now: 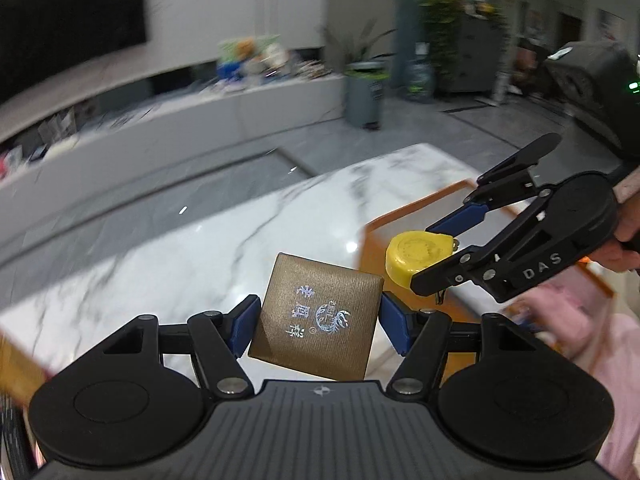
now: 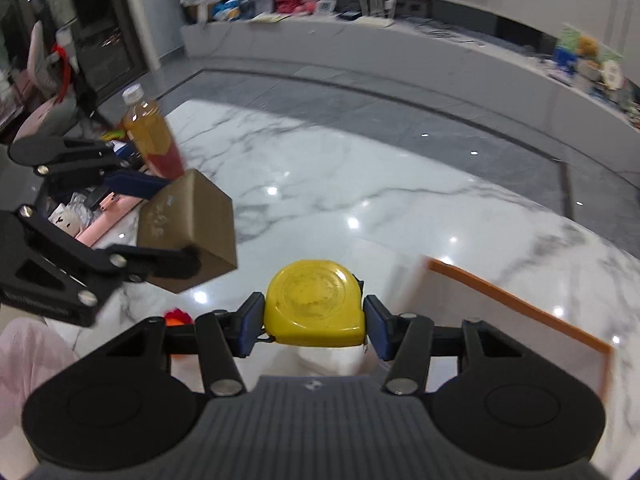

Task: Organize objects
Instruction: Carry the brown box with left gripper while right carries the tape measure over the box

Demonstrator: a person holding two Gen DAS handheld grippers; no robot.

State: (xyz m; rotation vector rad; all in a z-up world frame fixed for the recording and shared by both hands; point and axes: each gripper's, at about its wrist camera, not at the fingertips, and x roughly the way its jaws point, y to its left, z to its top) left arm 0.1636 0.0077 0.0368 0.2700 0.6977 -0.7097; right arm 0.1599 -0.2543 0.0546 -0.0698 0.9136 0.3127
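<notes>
Brown gift box (image 1: 316, 318), ribbed texture, silver printed characters and emblem on the lid: clamped between the blue pads of the left gripper (image 1: 318, 322), tilted, lifted clear of the counter (image 1: 180, 248). Seen from the right wrist view, the same box (image 2: 188, 228) hangs in the left gripper (image 2: 160, 232) above the counter's near left part. Yellow tape measure (image 2: 316, 304), rounded case with a worn circular face: pinched at both sides by the right gripper (image 2: 316, 322), also held off the surface; in the left wrist view it (image 1: 416, 256) sits at the tip of the right gripper (image 1: 432, 256), just right of and slightly beyond the box, the two items close but apart. White marble counter with grey veining, glossy. Orange-rimmed tray (image 2: 520, 304): on the counter to the right, below and beyond the tape measure. Bottle (image 2: 152, 140) of amber liquid, white cap, red lower label: upright at the counter's far left. Pink tray (image 2: 112, 216) holding small mixed items: beside the bottle, contents too blurred to list. Small red and orange object (image 2: 178, 316): on the counter, partly hidden behind the right gripper's left finger.
</notes>
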